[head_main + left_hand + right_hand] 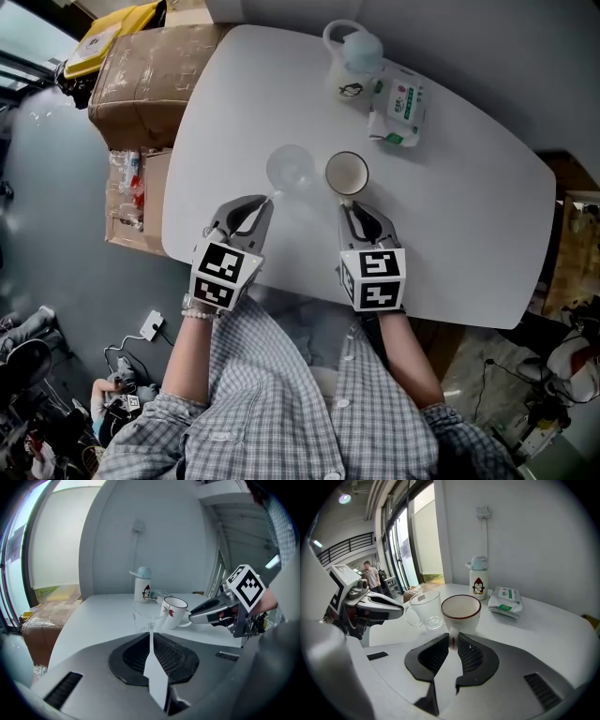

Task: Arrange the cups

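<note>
Counter (469,216) held 2 cups abreast — left hand-held gripper (270,198) pinched glass cup (291,169) by its handle, right hand-held gripper (345,202) the mug (347,173) likewise — likely for controlled shifting.

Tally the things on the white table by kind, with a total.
Cups: 2 (clear glass cup, white mug)
Bottles: 1 (penguin bottle)
Wipes pack: 1
Total: 4

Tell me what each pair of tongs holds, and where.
Left tongs grip the glass cup by its handle; right tongs grip the white mug by its handle.
</note>
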Demonstrator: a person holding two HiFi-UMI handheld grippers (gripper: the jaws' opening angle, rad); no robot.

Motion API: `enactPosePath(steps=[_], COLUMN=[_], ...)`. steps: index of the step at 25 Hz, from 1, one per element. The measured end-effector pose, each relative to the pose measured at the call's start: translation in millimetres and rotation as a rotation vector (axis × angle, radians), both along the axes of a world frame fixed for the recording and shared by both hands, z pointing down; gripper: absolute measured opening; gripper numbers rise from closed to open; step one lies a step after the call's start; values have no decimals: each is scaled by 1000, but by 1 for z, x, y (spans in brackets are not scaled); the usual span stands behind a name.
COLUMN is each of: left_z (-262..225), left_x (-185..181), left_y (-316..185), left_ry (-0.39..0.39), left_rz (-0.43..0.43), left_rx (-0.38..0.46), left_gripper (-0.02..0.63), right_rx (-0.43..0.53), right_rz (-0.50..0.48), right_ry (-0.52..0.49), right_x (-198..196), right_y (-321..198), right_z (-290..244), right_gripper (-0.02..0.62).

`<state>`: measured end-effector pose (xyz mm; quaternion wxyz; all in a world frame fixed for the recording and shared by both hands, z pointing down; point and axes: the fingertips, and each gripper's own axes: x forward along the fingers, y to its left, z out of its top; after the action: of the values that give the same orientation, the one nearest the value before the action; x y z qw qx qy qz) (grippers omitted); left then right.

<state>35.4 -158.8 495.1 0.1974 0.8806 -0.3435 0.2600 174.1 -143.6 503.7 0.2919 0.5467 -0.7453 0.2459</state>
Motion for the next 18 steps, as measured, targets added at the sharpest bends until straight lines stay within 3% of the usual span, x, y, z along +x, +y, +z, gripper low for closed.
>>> enactPosePath(steps=[18], left_z=[-1], left_x=[18], left_y=[0], left_ry=[7], left_rz=[37], left_rx=[6], left_gripper=[9], right_rx=[-25], right_rz=[36], right_ry=[-67], right_x=[-17], right_y=[12], right_z=[0], right_gripper=[71])
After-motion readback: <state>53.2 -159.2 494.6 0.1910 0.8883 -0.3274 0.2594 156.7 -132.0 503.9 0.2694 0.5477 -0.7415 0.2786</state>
